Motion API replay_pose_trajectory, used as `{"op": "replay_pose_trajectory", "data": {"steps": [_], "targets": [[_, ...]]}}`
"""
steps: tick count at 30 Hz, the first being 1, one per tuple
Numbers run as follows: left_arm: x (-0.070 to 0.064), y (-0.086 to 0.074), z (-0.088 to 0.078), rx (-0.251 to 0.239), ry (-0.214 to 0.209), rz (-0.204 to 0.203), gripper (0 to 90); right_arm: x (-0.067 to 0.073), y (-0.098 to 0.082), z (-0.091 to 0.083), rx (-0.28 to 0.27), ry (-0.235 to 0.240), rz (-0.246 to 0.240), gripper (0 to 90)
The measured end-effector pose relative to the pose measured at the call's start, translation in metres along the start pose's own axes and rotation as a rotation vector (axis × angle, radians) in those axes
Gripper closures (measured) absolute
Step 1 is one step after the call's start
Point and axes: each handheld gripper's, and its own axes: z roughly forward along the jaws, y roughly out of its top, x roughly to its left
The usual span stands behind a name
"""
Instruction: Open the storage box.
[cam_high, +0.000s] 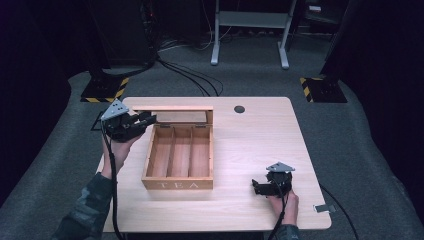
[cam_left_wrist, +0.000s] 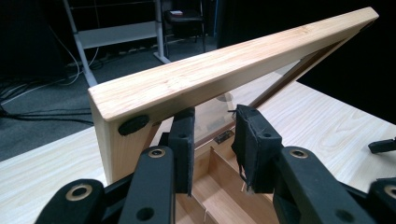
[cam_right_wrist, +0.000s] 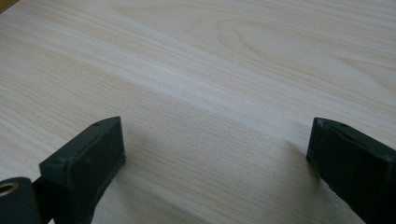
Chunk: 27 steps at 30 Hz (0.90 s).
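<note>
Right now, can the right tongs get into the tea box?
Probably yes. The right tongs sit open on the bare table just right of the tea box. Its lid stands up at the back, so the top is open, and nothing lies between them.

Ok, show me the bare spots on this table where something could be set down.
Widest free patch: between the tea box and the table's right edge, above the right gripper. Also bare: the front strip below the box. Crowded: the left side, where the left gripper meets the raised lid.
</note>
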Motion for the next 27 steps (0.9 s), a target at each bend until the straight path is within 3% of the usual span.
{"op": "replay_pose_trajectory", "data": {"steps": [27], "targets": [[0.0012,0.0024,0.0012,0.004,0.004,0.001,68.5,0.0001,0.0000,0.0001,0.000,-0.002,0.001,3.7]]}}
